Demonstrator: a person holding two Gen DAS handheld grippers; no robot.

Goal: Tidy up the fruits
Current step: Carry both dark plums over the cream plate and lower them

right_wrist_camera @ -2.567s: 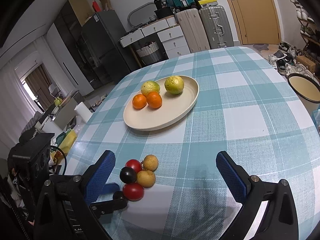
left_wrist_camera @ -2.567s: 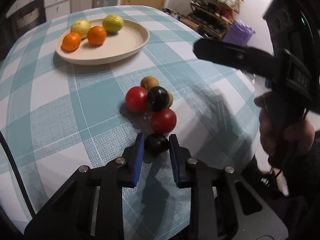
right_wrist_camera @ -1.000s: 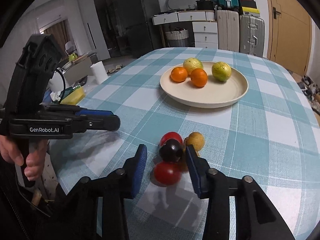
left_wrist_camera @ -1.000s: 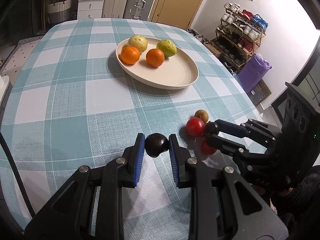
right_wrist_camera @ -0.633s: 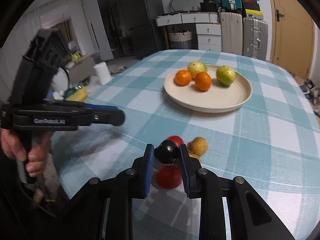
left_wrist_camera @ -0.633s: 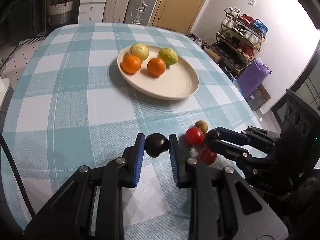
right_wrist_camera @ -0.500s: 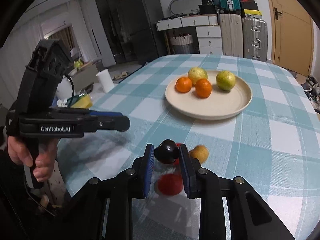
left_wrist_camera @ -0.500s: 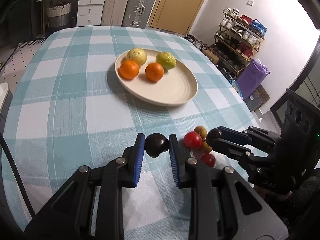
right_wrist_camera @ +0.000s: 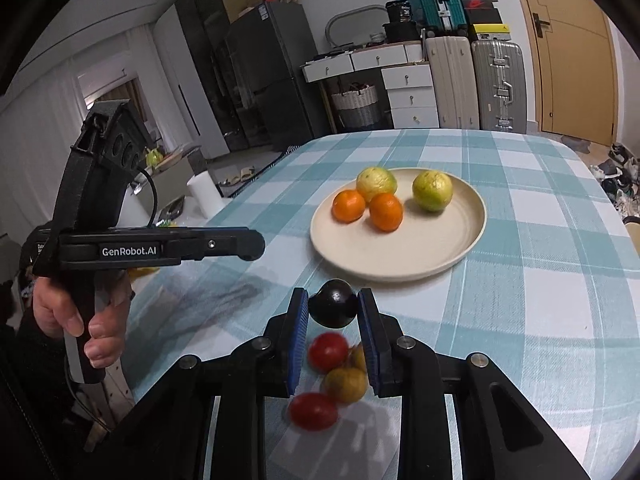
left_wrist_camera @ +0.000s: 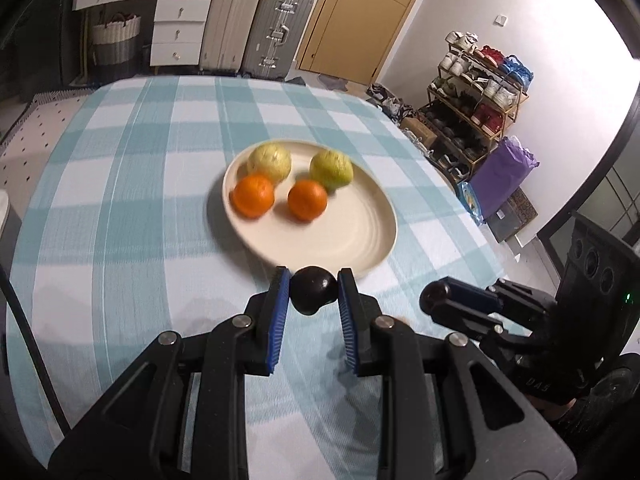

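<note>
My left gripper point(left_wrist_camera: 313, 292) is shut on a dark plum point(left_wrist_camera: 313, 295), held above the checked cloth just short of the cream plate point(left_wrist_camera: 384, 240). On the plate lie two oranges point(left_wrist_camera: 254, 196) and two yellow-green citrus fruits point(left_wrist_camera: 331, 168). My right gripper point(right_wrist_camera: 333, 304) is shut on a second dark plum point(right_wrist_camera: 334, 308), also lifted, near the plate's front rim point(right_wrist_camera: 400, 272). Beneath it on the cloth rest two red tomatoes point(right_wrist_camera: 328, 351) and a brownish fruit point(right_wrist_camera: 346, 384). The right wrist view shows the left gripper point(right_wrist_camera: 254, 246) side-on at the left, its plum hidden.
A person's hand point(right_wrist_camera: 80, 320) holds the left gripper's handle past the table's left edge. Suitcases point(right_wrist_camera: 496, 84) and drawers stand behind the table. A shoe rack point(left_wrist_camera: 480, 92) and a purple bag point(left_wrist_camera: 504, 172) lie beyond the right edge.
The right gripper's jaws closed on the plum among the loose fruit and lifted it. Both grippers rose and moved toward the plate, each carrying its plum.
</note>
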